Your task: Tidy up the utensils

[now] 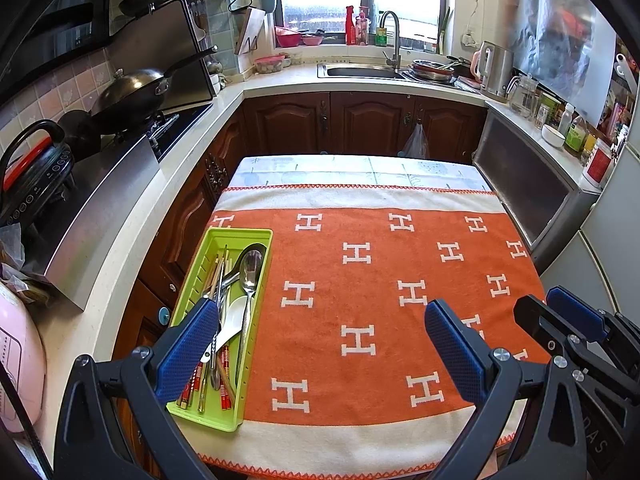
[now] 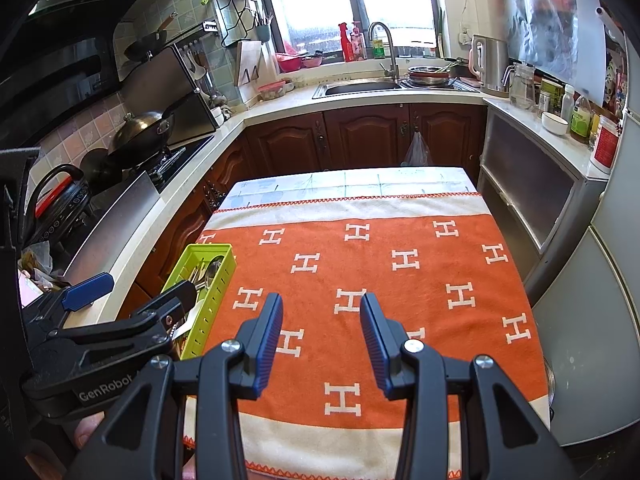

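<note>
- The left gripper (image 1: 320, 344) hangs over the near left part of the surface (image 1: 400, 184); its fingers (image 1: 454, 350) stand wide apart with nothing between them.
- The right gripper (image 2: 321, 344) hangs over the near middle of the cloth (image 2: 400, 292); its fingers (image 2: 376, 344) are partly apart and hold nothing.
- From the left wrist, the right gripper shows at the lower right edge, beside the left one and apart from it.
- A green tray (image 1: 264, 236) lies along the left edge of the cloth, its long side running away from the cameras.
- In the tray lie the utensils: a steel spoon (image 1: 250, 268) with its bowl at the far end, a white spoon (image 1: 234, 320) beside it, and chopsticks (image 1: 224, 364) with red ends toward the near end.
- Thin wooden sticks lean along the tray's left wall; how many pieces are there is hard to tell, as they overlap.
- The left finger of the left gripper stands in front of the tray's middle in its own view; whether it touches the tray cannot be told.
- The orange part of the cloth, patterned with white letters, carries no utensils.
- Behind the surface, a sink (image 1: 360, 70) sits under the window, and a wok (image 1: 132, 94) rests on the stove at the left.
</note>
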Tool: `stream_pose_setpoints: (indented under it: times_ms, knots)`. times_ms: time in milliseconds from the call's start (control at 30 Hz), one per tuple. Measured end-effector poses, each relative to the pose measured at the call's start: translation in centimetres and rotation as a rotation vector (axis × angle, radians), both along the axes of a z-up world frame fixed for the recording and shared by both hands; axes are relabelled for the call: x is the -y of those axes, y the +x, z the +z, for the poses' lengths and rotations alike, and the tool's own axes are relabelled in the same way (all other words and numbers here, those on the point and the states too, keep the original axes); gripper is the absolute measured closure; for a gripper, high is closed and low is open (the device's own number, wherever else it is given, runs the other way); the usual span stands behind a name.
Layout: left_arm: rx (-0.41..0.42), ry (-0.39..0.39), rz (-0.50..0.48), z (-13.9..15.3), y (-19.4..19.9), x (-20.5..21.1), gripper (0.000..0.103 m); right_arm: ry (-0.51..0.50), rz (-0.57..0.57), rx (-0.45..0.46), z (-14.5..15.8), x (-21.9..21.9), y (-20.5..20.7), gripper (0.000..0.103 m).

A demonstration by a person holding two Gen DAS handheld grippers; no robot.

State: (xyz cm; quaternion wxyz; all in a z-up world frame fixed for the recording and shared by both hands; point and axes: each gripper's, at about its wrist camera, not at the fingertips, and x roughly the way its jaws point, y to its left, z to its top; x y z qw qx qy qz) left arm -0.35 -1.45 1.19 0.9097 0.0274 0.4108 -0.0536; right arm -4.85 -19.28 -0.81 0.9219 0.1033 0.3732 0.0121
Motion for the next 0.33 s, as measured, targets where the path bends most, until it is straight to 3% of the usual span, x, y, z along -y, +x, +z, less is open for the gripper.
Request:
stream_pose_setpoints:
  times_ms: [333]
  knots:
    - [-0.008,0.002,0.000,-0.28,-0.01,0.04,0.001,0.003,0.001,-0.001,0.01,0.03,0.04,0.062]
